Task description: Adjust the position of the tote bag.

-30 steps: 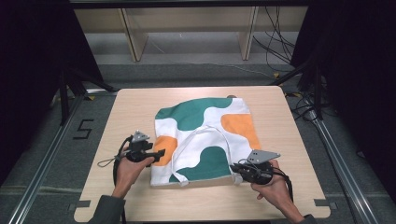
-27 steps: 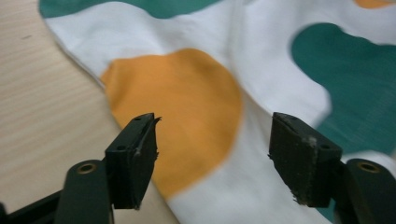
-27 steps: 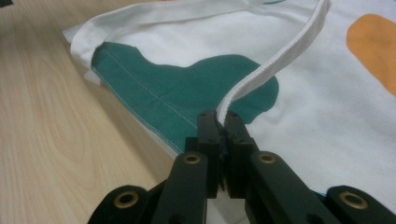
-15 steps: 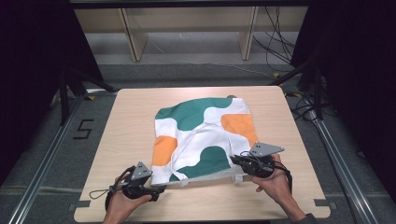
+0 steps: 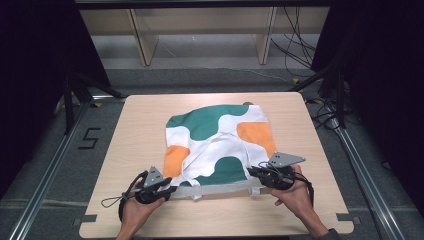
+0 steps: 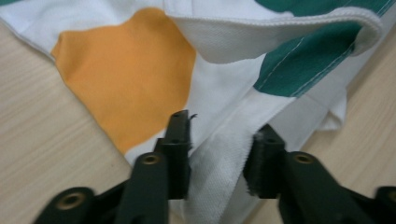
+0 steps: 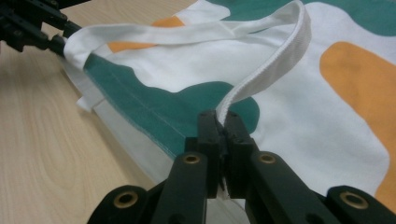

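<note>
A cloth tote bag (image 5: 220, 145), white with green and orange blotches, lies flat in the middle of the wooden table (image 5: 135, 130), its open mouth and handles turned toward the person's edge. Both grippers work at that near hem, one at each corner, which looks like the start of a fold or a straightening: holding the two ends of one edge lets the cloth be lifted or pulled taut without bunching.

The right gripper (image 7: 223, 122) has its jaws pinched shut on a white webbing handle (image 7: 275, 60), which rises out of the tips and loops away over the bag. In the high view the same gripper (image 5: 256, 172) sits at the bag's near right corner, held low and nearly level, so the strap is caught close to where it meets the hem.

The left gripper (image 6: 219, 135) has just been closing. Its jaws stand a little apart around a bunched fold of white hem (image 6: 219, 163) at the near left corner; the cloth sits between the pads (whether they press on it yet cannot be told). In the high view this gripper (image 5: 170, 189) lies low against the table at the bag's corner, beside the orange patch (image 5: 176, 159), its cable (image 5: 112, 201) trailing off to the left.

A second handle (image 5: 192, 170) lies slack across the bag's face.
</note>
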Motion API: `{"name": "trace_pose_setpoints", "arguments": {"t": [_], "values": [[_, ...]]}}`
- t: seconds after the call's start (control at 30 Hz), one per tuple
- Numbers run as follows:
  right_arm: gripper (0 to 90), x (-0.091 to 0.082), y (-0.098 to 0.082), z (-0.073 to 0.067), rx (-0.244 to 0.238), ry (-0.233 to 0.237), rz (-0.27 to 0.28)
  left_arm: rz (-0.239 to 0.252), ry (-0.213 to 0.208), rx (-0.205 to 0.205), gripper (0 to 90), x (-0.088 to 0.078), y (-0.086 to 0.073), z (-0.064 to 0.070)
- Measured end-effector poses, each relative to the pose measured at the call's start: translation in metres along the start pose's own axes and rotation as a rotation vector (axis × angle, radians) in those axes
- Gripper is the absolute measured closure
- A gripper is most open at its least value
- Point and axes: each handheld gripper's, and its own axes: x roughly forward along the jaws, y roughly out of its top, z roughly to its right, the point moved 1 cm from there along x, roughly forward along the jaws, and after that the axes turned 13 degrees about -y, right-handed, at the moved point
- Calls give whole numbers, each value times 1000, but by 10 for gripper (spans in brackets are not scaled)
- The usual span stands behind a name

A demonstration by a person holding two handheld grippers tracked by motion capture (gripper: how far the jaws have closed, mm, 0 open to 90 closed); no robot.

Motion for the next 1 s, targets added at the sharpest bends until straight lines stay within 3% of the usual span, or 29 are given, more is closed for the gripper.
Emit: {"name": "trace_pose_setpoints", "arguments": {"t": [0.03,0.07,0.1,0.13,0.17,0.2,0.27,0.3,0.33,0.37,0.43,0.47,0.5,0.57,0.6,0.67,0.8,0.9,1.0], "values": [[857,0,-3,2,-3,0,-11,10,-5,26,790,-4,7,-4],[838,0,-4,3,-1,1,-10,16,-15,18,822,-5,10,-5],[838,0,-4,3,-1,1,-10,16,-15,18,838,-5,10,-5],[803,-2,-5,3,2,-1,-18,40,-9,-16,838,-4,12,-3],[706,-6,-8,7,-19,3,-31,26,-10,0,854,-5,13,-5],[663,-9,-9,9,-38,19,-31,35,-21,-3,855,-6,14,-6],[644,-13,-11,10,-30,13,-39,55,-32,-42,857,-7,13,-7],[576,-26,-14,17,-48,-24,-35,91,-22,-58,860,-8,14,-6],[576,-26,-14,17,-48,-24,-35,91,-22,-58,860,-8,14,-6],[522,-35,-21,22,-46,-42,-59,86,-29,-43,860,-11,14,-9],[476,-38,-28,27,-41,-89,-69,94,-24,-51,859,-11,14,-10],[476,-38,-28,27,-41,-89,-69,107,-26,-75,859,-11,14,-11],[443,-37,-34,30,-49,-117,-103,108,-34,-84,858,-12,13,-12],[438,-37,-36,30,-52,-108,-118,111,-30,-82,857,-12,13,-13],[405,-34,-40,30,-78,-135,-145,114,-28,-82,856,-13,13,-13],[405,-31,-43,30,-100,-148,-169,121,-29,-87,853,-13,13,-12],[420,-24,-51,32,-110,-225,-230,124,-33,-85,850,-12,13,-13],[450,-22,-53,37,-96,-238,-234,110,-35,-81,845,-13,12,-13],[536,-18,-52,41,-93,-269,-210,107,-35,-74,830,-11,11,-12]]}}
